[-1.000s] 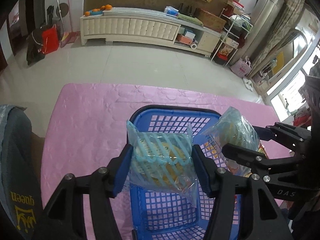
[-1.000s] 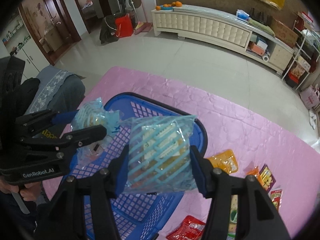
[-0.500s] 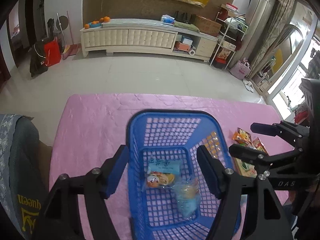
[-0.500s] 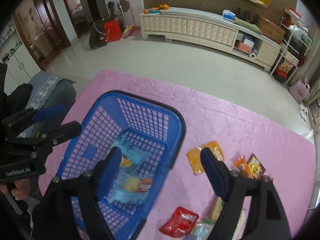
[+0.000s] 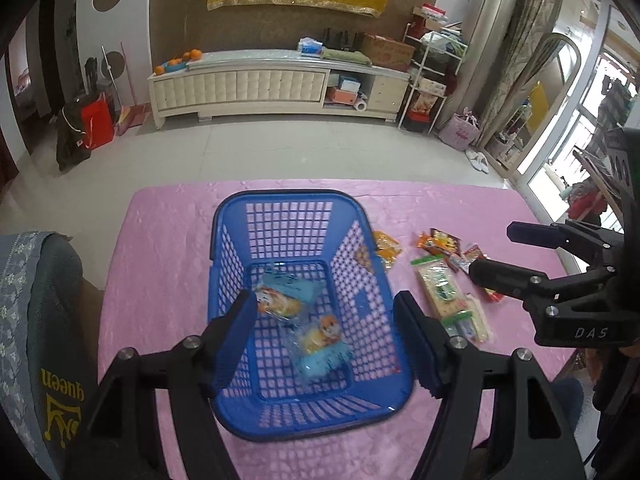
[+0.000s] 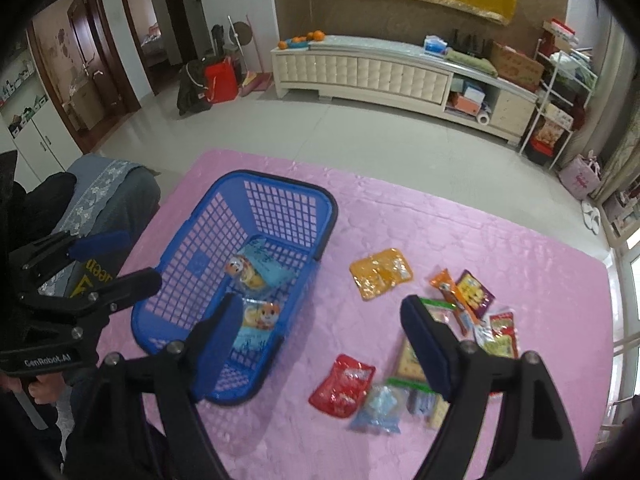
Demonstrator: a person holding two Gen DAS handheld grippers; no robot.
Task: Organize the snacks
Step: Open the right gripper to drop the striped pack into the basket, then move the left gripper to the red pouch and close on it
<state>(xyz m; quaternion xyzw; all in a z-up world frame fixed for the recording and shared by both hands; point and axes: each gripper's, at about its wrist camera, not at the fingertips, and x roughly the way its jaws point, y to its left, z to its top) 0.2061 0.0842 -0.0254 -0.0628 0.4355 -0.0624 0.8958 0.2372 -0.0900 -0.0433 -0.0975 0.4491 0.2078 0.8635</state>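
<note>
A blue mesh basket (image 5: 280, 204) (image 6: 288, 188) stands on the pink table. Two light-blue snack bags lie on its floor, one farther (image 5: 286, 294) (image 6: 256, 266) and one nearer (image 5: 322, 346) (image 6: 254, 328). My left gripper (image 5: 326, 332) is open and empty above the basket's near end; it also shows at the left of the right wrist view (image 6: 110, 258). My right gripper (image 6: 320, 332) is open and empty, above the table between the basket and the loose snacks; it shows in the left wrist view (image 5: 496, 252).
Loose snack packets lie right of the basket: an orange one (image 6: 380, 274), a red one (image 6: 342, 386), a pale blue one (image 6: 378, 408), a green-topped cracker pack (image 5: 450, 300) and several small ones (image 6: 474, 294). A grey padded chair (image 5: 36, 320) stands at the table's left.
Both grippers have opened and let go of their light-blue snack bags, which now lie in the basket. Both grippers have risen and drawn back from the basket.
</note>
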